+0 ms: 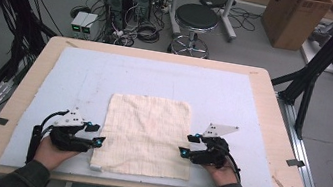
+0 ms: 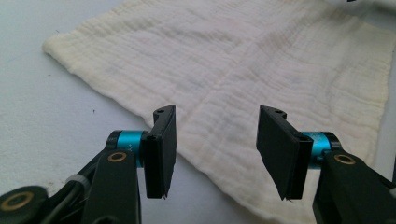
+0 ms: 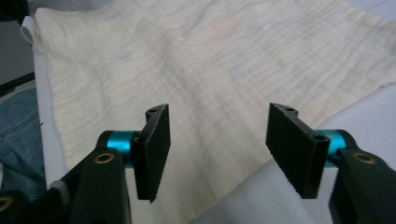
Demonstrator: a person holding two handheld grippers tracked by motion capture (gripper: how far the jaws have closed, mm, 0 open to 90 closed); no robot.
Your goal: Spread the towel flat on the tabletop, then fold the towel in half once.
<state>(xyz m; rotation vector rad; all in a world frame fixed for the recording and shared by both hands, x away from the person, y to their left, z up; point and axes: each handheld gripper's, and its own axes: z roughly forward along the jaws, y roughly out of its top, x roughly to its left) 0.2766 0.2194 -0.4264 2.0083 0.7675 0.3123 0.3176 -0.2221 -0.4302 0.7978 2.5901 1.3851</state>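
I hold my left tool (image 1: pixel 96 134) low over the table (image 1: pixel 272 115), its tip pointing inward at the left edge of the cream cloth (image 1: pixel 145 133). My right tool (image 1: pixel 188 145) mirrors it at the cloth's right edge. Both forearms come in from the near side, hands wrapped around the tool bodies.

The cloth lies flat and spread on the pale blue mat (image 1: pixel 81 75), towards the near edge and between my two tools.

In the left gripper view my left tool (image 2: pixel 215 149) stands open – black pads apart, nothing pinched, the cloth (image 2: pixel 243 60) edge lying beneath the gap. In the right gripper view my right tool (image 3: pixel 219 149) is open too, over the cloth's (image 3: pixel 210 56) border.

From above, my hands hide the tool handles, and my sleeves are cut off at the frame's bottom. Whether the pad tips touch the fabric I cannot tell.
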